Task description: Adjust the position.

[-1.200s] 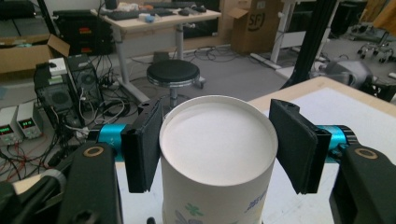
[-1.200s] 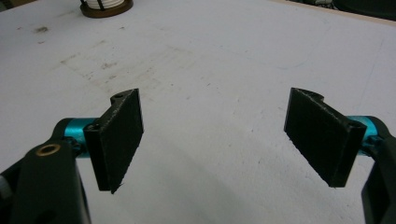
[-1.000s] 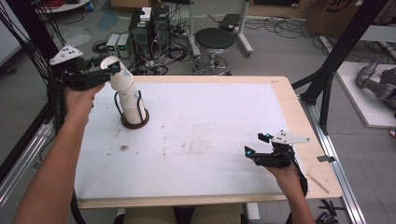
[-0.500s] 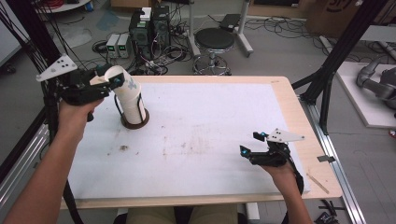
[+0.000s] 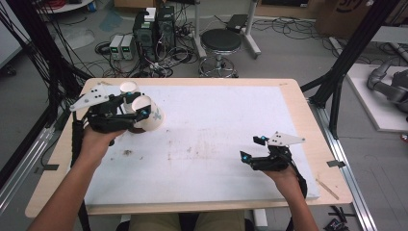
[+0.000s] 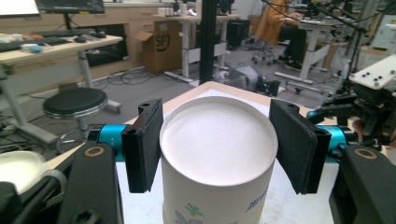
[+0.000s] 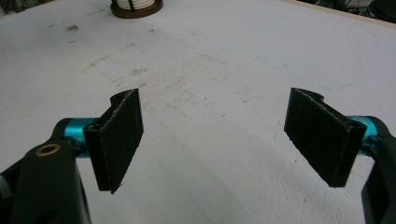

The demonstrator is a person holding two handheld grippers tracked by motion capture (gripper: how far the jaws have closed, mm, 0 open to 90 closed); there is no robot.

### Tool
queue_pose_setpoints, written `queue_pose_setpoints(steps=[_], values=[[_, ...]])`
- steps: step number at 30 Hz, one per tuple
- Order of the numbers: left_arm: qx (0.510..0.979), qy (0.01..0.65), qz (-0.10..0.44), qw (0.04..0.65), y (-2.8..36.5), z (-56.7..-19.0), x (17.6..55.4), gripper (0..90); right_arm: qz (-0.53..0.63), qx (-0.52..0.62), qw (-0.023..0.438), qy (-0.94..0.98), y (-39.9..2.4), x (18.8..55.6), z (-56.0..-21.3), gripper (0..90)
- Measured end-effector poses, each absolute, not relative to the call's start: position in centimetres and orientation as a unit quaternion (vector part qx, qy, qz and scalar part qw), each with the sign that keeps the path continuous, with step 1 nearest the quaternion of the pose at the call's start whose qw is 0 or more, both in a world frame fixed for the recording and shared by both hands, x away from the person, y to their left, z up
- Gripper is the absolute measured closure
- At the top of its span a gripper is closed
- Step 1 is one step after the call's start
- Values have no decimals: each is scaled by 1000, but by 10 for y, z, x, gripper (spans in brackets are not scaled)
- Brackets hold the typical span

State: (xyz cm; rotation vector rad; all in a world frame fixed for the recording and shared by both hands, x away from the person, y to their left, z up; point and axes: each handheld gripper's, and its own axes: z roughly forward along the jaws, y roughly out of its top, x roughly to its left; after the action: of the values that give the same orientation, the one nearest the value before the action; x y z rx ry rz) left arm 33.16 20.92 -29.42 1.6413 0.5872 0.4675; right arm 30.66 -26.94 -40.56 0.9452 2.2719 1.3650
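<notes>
Paper cup clamped in left gripper, lower part cut off

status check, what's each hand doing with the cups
Left tongs shut on white paper cup, lifted and tipped. Right tongs open, empty, over white table mat. Nothing in the way.

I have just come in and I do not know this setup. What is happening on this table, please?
A person works at a white table with a gripper in each hand. The left gripper is shut on a paper cup, lifted and tipped on its side near the table's far left corner. A brown ring base with white cups in it stands on the table there. The right gripper rests near the front right with its jaws open, holding nothing.
</notes>
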Motion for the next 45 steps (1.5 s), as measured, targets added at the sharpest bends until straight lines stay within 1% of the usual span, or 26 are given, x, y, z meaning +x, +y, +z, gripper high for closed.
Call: queue_pose_setpoints(steps=[7, 13, 16, 24, 34, 45], values=[[733, 228, 187, 612, 186, -308, 328, 374, 490, 316, 150, 799, -263, 303, -403, 199], [745, 218, 163, 609, 164, -325, 323, 374, 500, 285, 133, 807, -246, 301, -399, 188], [752, 211, 152, 606, 155, -328, 322, 375, 499, 263, 116, 818, -235, 300, -397, 188], [767, 187, 126, 600, 131, -335, 321, 375, 516, 238, 106, 816, -222, 302, -390, 188], [775, 165, 106, 601, 114, -339, 316, 375, 530, 194, 86, 821, -198, 305, -383, 189], [779, 152, 88, 602, 104, -342, 313, 375, 532, 161, 68, 828, -172, 311, -385, 189]])
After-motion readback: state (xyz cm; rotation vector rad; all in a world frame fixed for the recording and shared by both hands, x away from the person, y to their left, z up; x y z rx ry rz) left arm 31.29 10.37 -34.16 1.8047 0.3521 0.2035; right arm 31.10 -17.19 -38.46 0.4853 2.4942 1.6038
